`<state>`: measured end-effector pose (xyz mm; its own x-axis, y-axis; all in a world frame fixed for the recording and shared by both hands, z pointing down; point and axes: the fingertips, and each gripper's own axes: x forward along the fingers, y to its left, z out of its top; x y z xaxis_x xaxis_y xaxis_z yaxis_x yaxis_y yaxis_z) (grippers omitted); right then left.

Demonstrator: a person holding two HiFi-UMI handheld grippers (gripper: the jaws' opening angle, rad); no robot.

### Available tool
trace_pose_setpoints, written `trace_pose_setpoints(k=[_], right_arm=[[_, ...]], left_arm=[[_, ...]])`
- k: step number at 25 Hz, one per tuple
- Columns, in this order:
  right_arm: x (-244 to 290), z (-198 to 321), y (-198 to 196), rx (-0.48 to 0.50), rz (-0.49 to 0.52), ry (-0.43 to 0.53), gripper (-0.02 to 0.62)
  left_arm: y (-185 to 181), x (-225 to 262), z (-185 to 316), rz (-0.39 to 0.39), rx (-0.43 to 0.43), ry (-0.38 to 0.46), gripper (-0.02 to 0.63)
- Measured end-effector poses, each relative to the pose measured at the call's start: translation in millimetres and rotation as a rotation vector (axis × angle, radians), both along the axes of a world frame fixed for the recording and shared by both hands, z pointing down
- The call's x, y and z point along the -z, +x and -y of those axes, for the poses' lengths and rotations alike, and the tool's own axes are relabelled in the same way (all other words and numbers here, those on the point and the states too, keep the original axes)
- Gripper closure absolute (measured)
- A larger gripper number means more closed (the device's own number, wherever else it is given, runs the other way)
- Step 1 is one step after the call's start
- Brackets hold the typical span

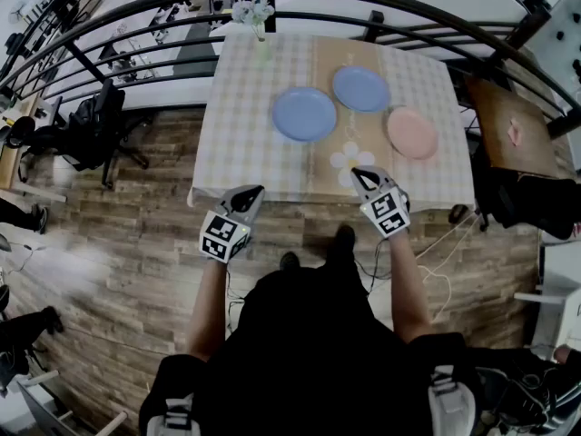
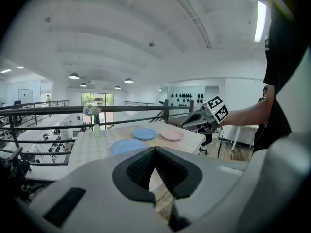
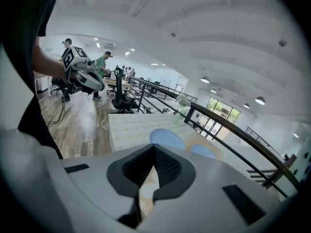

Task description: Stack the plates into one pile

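Three plates lie apart on the checked tablecloth: a large blue plate point(image 1: 304, 113), a second blue plate point(image 1: 360, 88) behind it to the right, and a pink plate point(image 1: 412, 133) at the right. My left gripper point(image 1: 256, 191) hovers at the table's near edge, left of centre, shut with nothing in it. My right gripper point(image 1: 359, 173) is just over the near edge, in front of the pink plate, also shut and holding nothing. The left gripper view shows the blue plates point(image 2: 127, 146) point(image 2: 145, 134) and the pink plate point(image 2: 171, 135) beyond the closed jaws. One blue plate point(image 3: 166, 138) lies ahead in the right gripper view.
A vase of white flowers point(image 1: 255, 14) stands at the table's far edge, with a black curved railing point(image 1: 163, 12) behind it. An office chair point(image 1: 95, 125) is at the left, and a brown side table point(image 1: 510, 125) at the right. Cables lie on the wooden floor point(image 1: 136, 234).
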<state>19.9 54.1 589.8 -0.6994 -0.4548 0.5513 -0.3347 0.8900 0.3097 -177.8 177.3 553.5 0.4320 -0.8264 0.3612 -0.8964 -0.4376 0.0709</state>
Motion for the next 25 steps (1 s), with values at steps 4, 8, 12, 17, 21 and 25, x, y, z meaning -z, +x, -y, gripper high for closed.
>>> trace_pose_setpoints(k=[4, 8, 12, 17, 21, 25], right_arm=[[-2.3, -2.6, 2.1, 0.0, -0.003, -0.011, 0.598], [-5.4, -7.0, 0.7, 0.002, -0.008, -0.022, 0.598], [-8.7, -8.2, -0.9, -0.007, -0.01, -0.033, 0.6], [-5.6, -6.6, -5.2, -0.012, 0.014, -0.035, 0.598], [-1.1, -9.8, -5.9, -0.021, 0.008, -0.038, 0.598], [-7.2, -14.3, -6.6, -0.003, -0.012, -0.018, 0.598]], left_arm=[[1.0, -2.4, -2.3, -0.004, 0.002, -0.009, 0.604], [-0.6, -1.9, -3.6, -0.008, 0.001, -0.009, 0.604], [-2.7, -0.3, -3.7, -0.012, 0.003, -0.009, 0.604], [-4.8, 0.3, -4.6, -0.013, 0.006, -0.001, 0.604], [-4.1, 2.3, -7.5, -0.015, -0.003, -0.001, 0.604], [-4.4, -1.1, -11.1, -0.018, -0.008, 0.002, 0.604]])
